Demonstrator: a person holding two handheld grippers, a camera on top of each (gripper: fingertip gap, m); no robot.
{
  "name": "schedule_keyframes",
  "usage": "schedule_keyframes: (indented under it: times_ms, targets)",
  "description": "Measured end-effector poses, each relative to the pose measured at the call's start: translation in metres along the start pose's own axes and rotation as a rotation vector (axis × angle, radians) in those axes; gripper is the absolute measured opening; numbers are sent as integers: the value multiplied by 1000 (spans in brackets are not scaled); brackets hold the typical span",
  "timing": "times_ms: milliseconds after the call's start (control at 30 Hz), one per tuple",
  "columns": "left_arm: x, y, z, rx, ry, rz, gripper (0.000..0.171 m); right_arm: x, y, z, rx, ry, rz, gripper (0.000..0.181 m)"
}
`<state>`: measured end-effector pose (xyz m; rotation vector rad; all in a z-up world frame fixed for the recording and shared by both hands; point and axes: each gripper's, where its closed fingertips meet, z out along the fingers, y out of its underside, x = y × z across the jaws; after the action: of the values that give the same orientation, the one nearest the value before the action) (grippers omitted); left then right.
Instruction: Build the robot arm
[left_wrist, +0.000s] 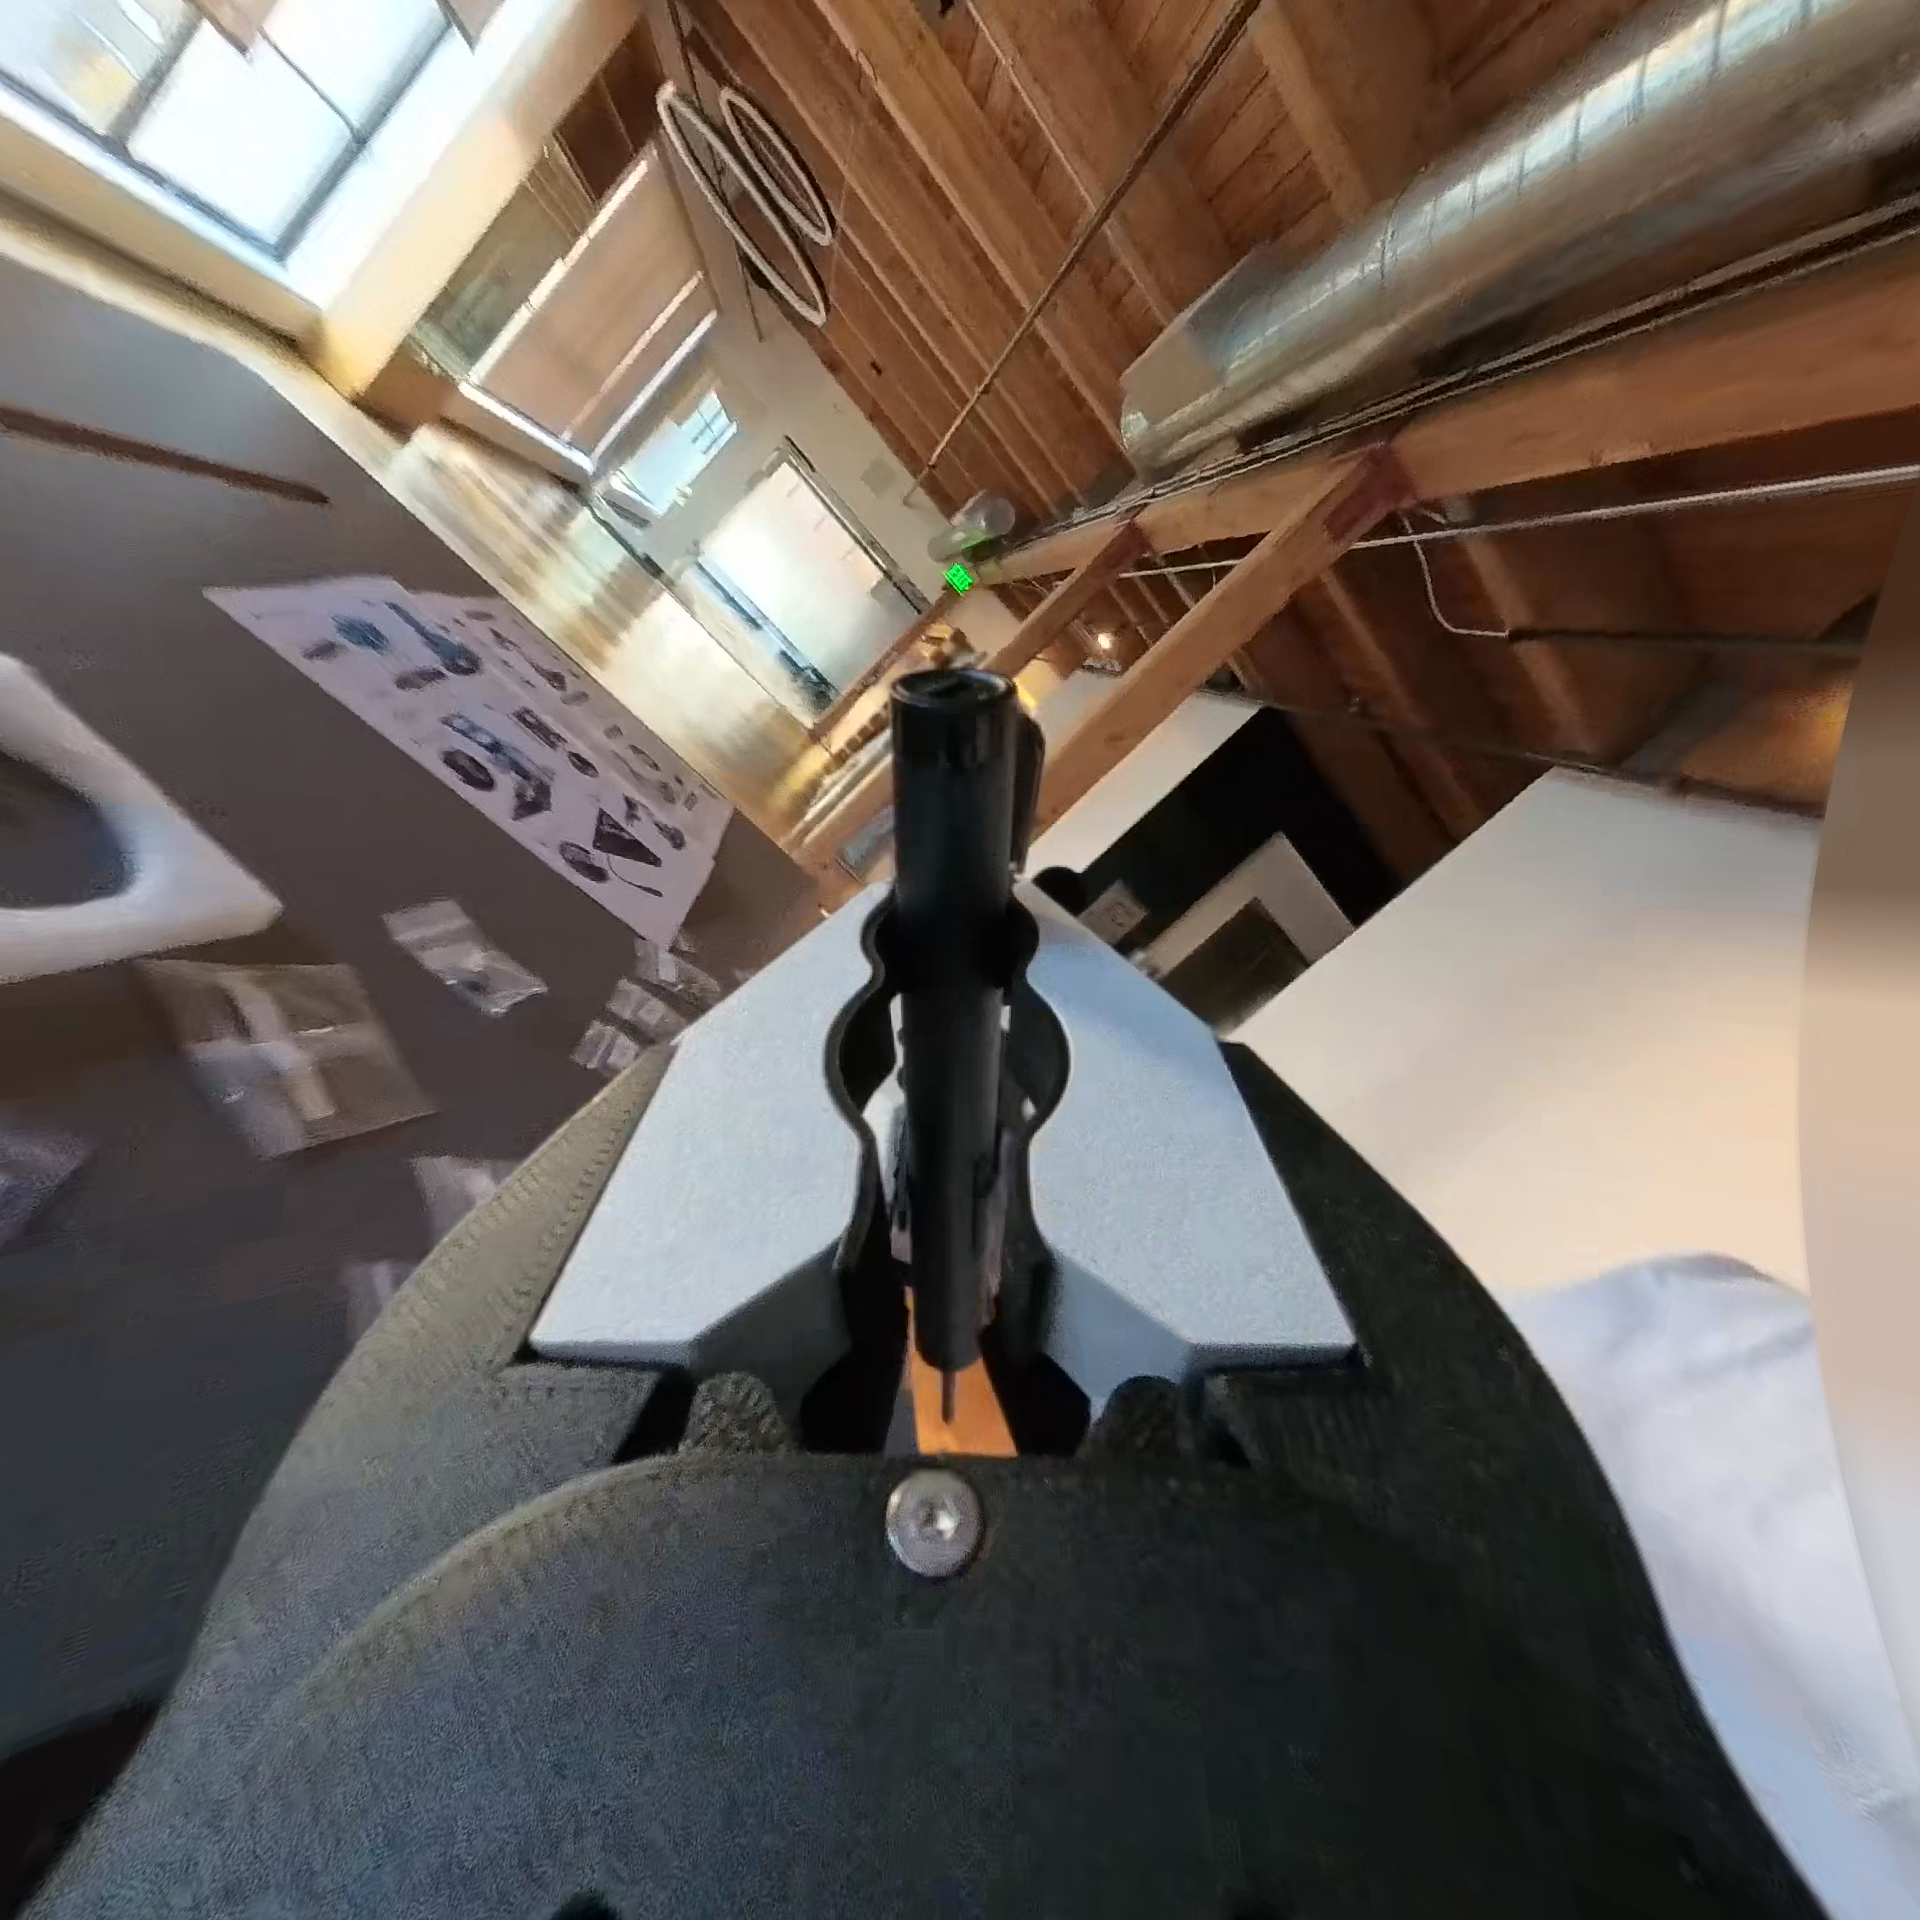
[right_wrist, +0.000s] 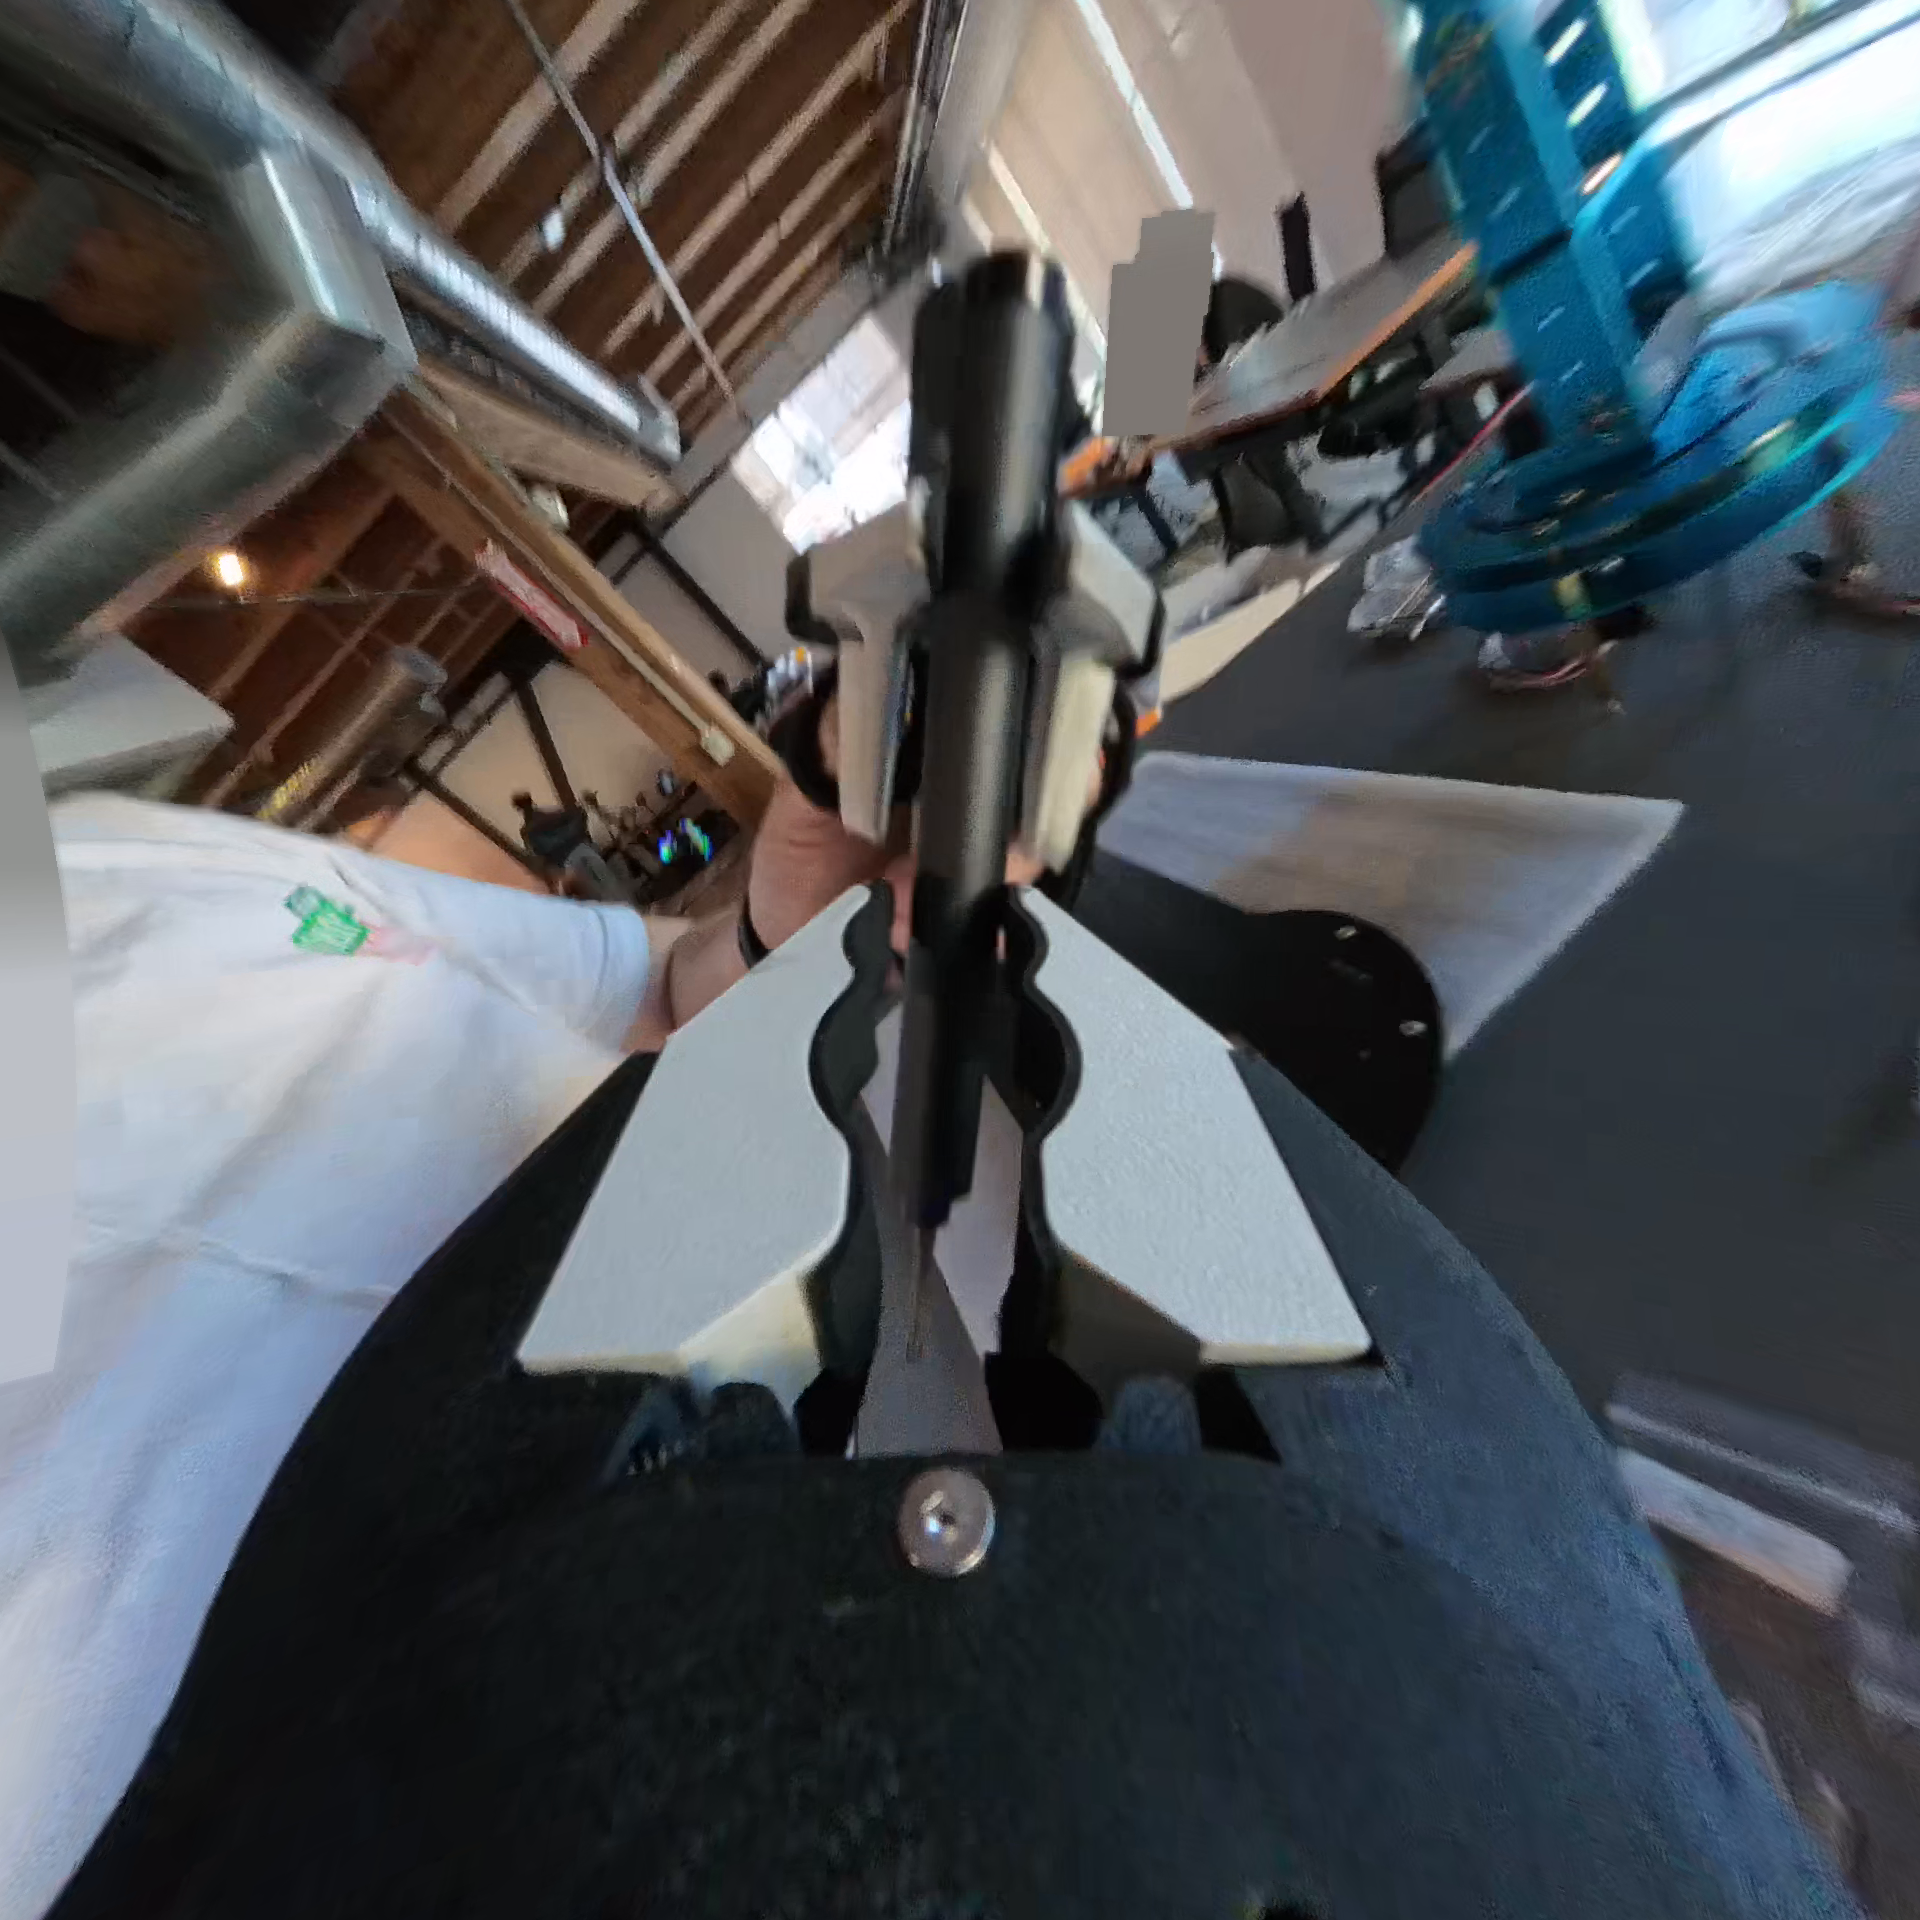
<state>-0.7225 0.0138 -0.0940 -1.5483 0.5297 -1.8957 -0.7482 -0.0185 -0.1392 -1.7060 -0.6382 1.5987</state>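
Observation:
My left gripper (left_wrist: 951, 935) is shut on a black pen-shaped tool (left_wrist: 951, 883). The tool's thin metal tip points back at the camera and its blunt end sticks out past the fingertips. My right gripper (right_wrist: 951, 935) is shut on a similar black tool (right_wrist: 940, 1091) with its thin tip toward the camera. Farther along the same line in the right wrist view, the left gripper (right_wrist: 977, 644) clamps a black cylinder (right_wrist: 987, 416), with a hand (right_wrist: 800, 852) behind it. I cannot tell whether the black parts are one piece. Both grippers are raised above the table.
On the dark table (left_wrist: 156, 1299) lie a white sheet of printed part pictures (left_wrist: 468, 727), small clear bags (left_wrist: 462, 956) and a white foam tray (left_wrist: 104, 883). The right wrist view shows a blue acrylic frame (right_wrist: 1621, 364), a white board (right_wrist: 1403, 862), a black disc (right_wrist: 1340, 1029) and a person's white shirt (right_wrist: 260, 1091).

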Motion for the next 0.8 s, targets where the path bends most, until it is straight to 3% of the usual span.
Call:
schedule_keyframes:
  times_ms: [67,100,267,333,400,500,600,800]
  targets:
    - [-14,10,38,-26,-2,-38,14,11,-13,-28,62,20,42,27]
    - [-20,15,56,-37,-3,-46,14,21,-14,-44,52,50,50,15]
    - [-63,27,134,-107,-29,-76,14,64,-27,-128,-54,64,182,15]
    - [-92,28,155,-120,-60,-132,31,92,-35,-164,-115,110,291,14]
    - [-116,27,163,-114,-100,-155,32,126,-44,-198,-173,193,350,14]
    - [-135,22,150,-32,-192,-128,26,165,-47,-234,-248,273,424,14]
    - [-131,28,119,19,-289,-98,26,210,-34,-257,-355,433,419,15]
    - [-90,59,26,74,-599,67,23,254,-17,-267,-502,671,169,15]
